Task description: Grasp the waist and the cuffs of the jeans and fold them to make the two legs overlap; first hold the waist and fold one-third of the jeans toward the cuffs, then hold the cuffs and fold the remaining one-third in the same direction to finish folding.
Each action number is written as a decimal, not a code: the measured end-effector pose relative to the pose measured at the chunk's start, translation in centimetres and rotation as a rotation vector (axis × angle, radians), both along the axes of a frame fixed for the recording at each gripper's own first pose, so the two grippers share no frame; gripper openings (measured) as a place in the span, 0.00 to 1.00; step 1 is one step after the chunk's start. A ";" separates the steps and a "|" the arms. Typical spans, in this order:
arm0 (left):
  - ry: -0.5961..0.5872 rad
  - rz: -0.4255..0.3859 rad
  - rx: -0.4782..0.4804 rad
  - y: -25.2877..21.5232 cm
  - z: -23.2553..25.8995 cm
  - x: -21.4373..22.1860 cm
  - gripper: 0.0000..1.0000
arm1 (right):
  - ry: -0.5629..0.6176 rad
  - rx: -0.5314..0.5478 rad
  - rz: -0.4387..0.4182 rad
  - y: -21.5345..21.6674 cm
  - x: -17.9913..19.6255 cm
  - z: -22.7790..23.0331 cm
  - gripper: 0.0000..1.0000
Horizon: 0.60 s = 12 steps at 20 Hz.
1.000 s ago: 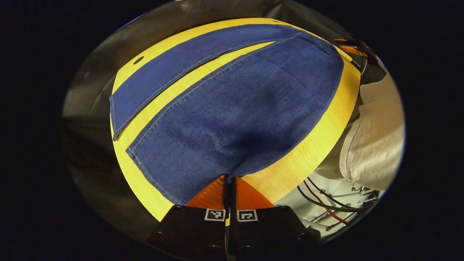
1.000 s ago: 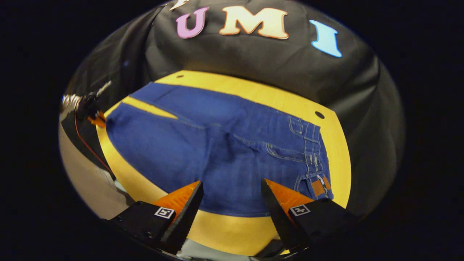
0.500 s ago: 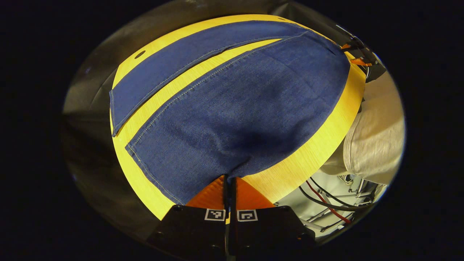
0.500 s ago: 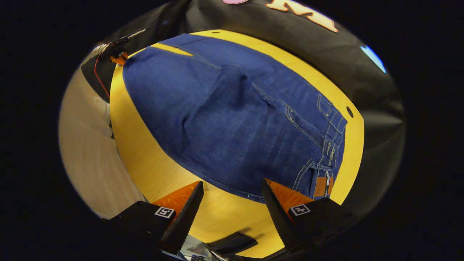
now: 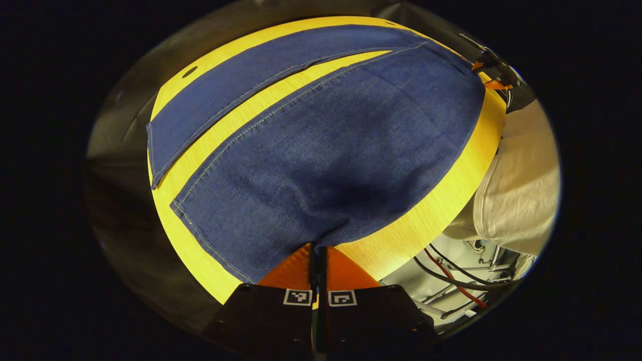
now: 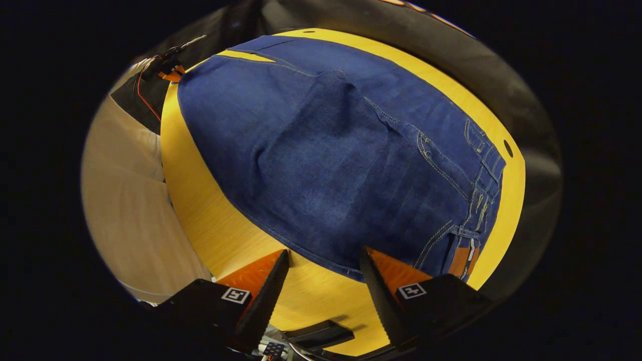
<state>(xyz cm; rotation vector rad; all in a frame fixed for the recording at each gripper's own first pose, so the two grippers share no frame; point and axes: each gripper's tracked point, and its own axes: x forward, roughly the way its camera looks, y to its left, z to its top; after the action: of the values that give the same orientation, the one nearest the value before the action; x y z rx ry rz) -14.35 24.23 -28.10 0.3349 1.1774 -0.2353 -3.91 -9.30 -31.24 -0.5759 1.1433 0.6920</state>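
Jaws pinched, left gripper (image 5: 316, 250) hides its bite of jeans (image 5: 321, 150); right gripper (image 6: 323, 260) spread.

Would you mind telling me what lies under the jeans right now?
A yellow wooden table lies under the jeans; it shows around them and between the two legs. Whatever lies directly beneath the denim is covered.

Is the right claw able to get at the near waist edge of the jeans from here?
Probably yes. The right claw is open just short of the jeans, with bare table between and nothing blocking the near waist edge.
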 end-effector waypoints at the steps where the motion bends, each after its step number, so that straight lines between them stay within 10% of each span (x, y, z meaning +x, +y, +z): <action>1: 0.000 0.000 -0.002 0.0 0.0 0.0 0.00 | 0.003 -0.006 -0.011 -0.1 0.2 -0.1 0.88; 2: -0.004 0.008 -0.006 0.0 0.0 0.1 0.00 | -0.008 -0.004 -0.015 -0.3 0.6 0.2 0.87; 6: -0.027 0.034 -0.015 0.2 0.0 0.2 0.00 | -0.041 -0.012 0.008 -0.4 2.6 0.5 0.29; 12: -0.036 0.113 -0.029 0.0 0.0 0.2 0.00 | -0.037 -0.025 -0.170 -0.8 2.6 0.8 0.13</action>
<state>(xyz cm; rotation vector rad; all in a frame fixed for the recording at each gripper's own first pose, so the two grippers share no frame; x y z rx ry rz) -14.20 24.27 -28.08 0.2452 1.1522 -0.1474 -1.30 -10.05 -30.40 -0.5037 1.1530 0.5201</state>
